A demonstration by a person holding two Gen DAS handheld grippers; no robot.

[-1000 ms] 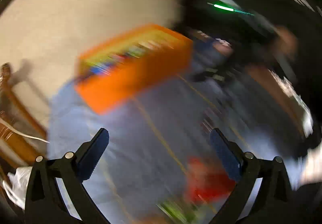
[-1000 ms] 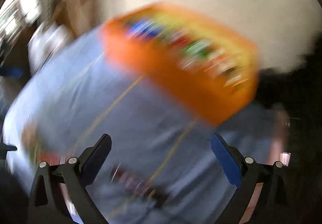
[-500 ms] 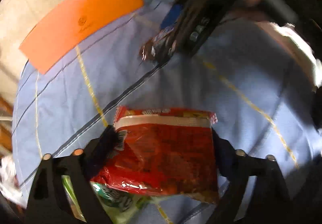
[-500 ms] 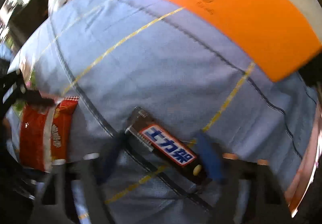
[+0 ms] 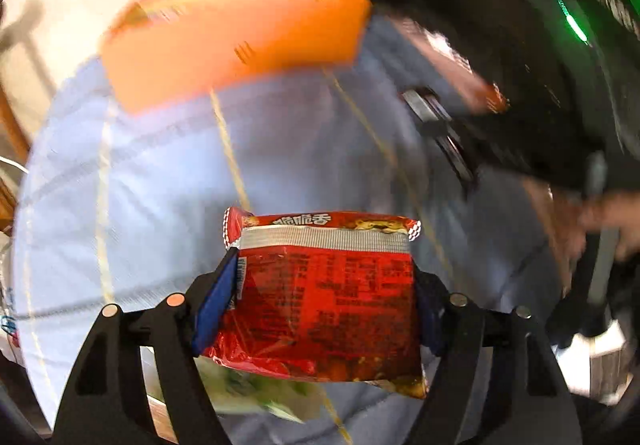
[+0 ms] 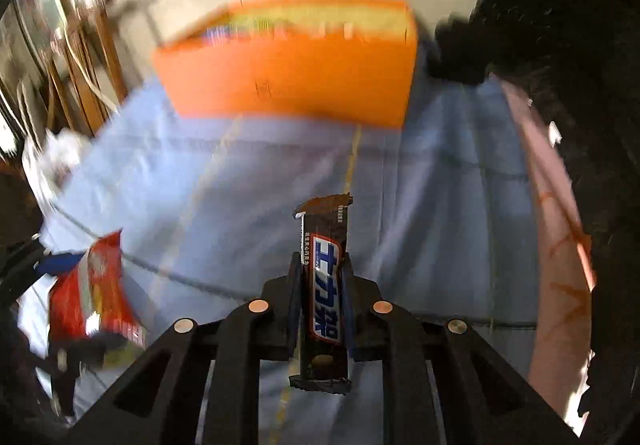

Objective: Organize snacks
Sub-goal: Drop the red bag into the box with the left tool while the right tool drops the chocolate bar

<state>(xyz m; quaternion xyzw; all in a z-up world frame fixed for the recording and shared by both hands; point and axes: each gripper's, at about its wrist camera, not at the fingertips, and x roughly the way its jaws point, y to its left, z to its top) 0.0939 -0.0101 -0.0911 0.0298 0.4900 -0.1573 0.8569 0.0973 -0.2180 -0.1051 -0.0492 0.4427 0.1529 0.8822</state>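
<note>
A red snack bag (image 5: pixel 332 309) sits between the pads of my left gripper (image 5: pixel 323 267), whose jaws are closing on its sides; the bag is off the cloth. My right gripper (image 6: pixel 321 261) is shut on a dark chocolate bar (image 6: pixel 325 229) with a blue-and-white label, held upright above the table. The orange box (image 6: pixel 292 77), with colourful packets showing inside, stands at the far end of the table ahead of both grippers; in the left wrist view the orange box (image 5: pixel 236 57) is blurred. In the right wrist view the red bag (image 6: pixel 92 285) hangs at the lower left.
A light blue cloth (image 6: pixel 240 185) with yellow and dark lines covers the table. A green packet (image 5: pixel 256 389) lies under the red bag. Wooden furniture (image 6: pixel 80 65) stands at the left. A person's hand (image 5: pixel 608 213) and dark clothing fill the right side.
Both grippers came down from open over the table and closed: the left around the red bag, the right on the chocolate bar. Both snacks now sit lifted off the cloth, facing the orange box.
</note>
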